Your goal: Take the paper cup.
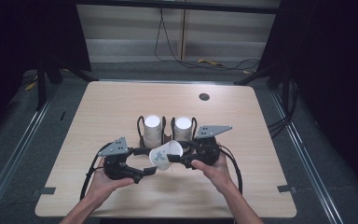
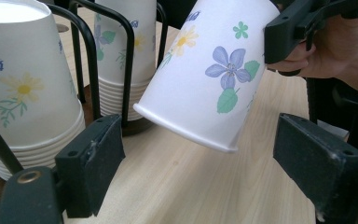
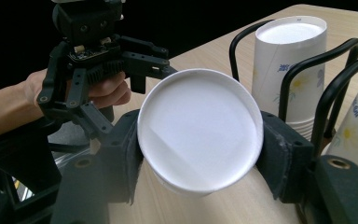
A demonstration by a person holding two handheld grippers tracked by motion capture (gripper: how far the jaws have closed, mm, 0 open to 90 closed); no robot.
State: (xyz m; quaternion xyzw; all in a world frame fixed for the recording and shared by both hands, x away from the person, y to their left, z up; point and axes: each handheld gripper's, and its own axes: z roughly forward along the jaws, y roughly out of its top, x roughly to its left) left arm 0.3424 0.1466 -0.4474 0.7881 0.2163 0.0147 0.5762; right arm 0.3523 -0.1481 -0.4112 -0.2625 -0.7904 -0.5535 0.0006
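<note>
A white paper cup [image 1: 165, 156] printed with flowers lies tilted above the table, its rim toward my left hand. My right gripper [image 1: 181, 157] is shut on its base end; in the right gripper view the pads [image 3: 279, 154] press both sides of the cup [image 3: 200, 126]. My left gripper [image 1: 145, 171] is open just below the cup's rim. In the left gripper view its jaws [image 2: 200, 158] stand wide with the cup [image 2: 205, 79] hanging ahead of them, untouched.
Two stacks of upside-down flowered cups [image 1: 152, 128] [image 1: 182, 128] stand in black wire holders [image 2: 91, 56] right behind the held cup. The wooden table [image 1: 121, 102] has a round dark grommet [image 1: 204, 97] at the back. Cables trail from both grippers.
</note>
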